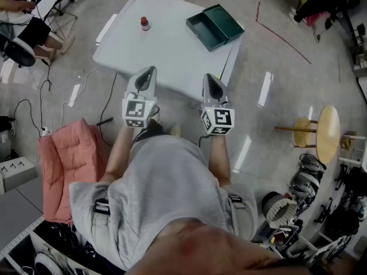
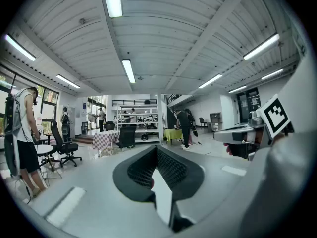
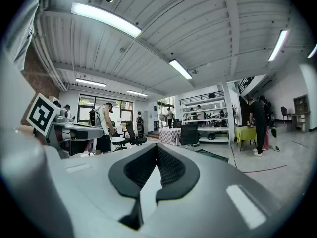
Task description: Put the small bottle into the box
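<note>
A small bottle (image 1: 144, 23) with a red cap stands upright at the far left of the white table (image 1: 172, 56). An open dark green box (image 1: 215, 26) lies at the table's far right corner with its lid folded back. My left gripper (image 1: 149, 71) and right gripper (image 1: 210, 79) hover side by side at the table's near edge, well short of both things. Each is shut with nothing between its jaws. In the left gripper view the left gripper (image 2: 157, 151) points up at the ceiling and room, and so does the right gripper (image 3: 157, 148) in its own view. Neither view shows the bottle or the box.
A pink padded seat (image 1: 66, 165) stands on the floor at my left. A round wooden stool (image 1: 324, 133) is at the right. Cables (image 1: 54, 105) trail over the floor left of the table. Office chairs (image 1: 23, 44) and a person sit at the far left. Red tape (image 1: 284, 38) marks the floor.
</note>
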`<state>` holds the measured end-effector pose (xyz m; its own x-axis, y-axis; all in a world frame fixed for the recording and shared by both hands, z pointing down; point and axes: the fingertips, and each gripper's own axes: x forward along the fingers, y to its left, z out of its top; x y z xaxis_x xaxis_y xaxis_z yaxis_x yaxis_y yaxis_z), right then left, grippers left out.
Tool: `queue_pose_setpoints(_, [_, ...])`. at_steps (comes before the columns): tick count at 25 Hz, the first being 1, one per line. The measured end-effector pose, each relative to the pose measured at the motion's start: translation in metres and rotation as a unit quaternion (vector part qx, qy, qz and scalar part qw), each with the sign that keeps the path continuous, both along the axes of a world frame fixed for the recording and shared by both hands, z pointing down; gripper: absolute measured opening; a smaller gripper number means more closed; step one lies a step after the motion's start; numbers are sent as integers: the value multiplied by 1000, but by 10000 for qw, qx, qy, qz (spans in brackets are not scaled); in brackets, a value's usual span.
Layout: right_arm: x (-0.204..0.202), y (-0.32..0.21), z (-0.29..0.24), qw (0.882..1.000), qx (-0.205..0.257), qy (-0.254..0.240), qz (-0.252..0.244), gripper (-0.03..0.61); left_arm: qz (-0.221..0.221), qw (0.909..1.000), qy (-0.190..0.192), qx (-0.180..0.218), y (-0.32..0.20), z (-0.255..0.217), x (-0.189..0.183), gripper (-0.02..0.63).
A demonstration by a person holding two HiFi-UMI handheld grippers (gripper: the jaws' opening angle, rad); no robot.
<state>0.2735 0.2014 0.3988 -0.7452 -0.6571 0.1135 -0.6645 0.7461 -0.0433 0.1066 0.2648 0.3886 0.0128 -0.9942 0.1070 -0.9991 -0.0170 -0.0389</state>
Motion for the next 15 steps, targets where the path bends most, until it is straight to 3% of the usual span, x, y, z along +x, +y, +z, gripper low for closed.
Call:
queue_pose_setpoints(9, [5,-6,6,10000,-46,16,-3,3,-105,9999,40,31,1,5,1,11])
queue_pose_setpoints(15, [-7,0,9,9996,-96,32,-275,3,-329,9995,-6,-21,12,1,-5,11])
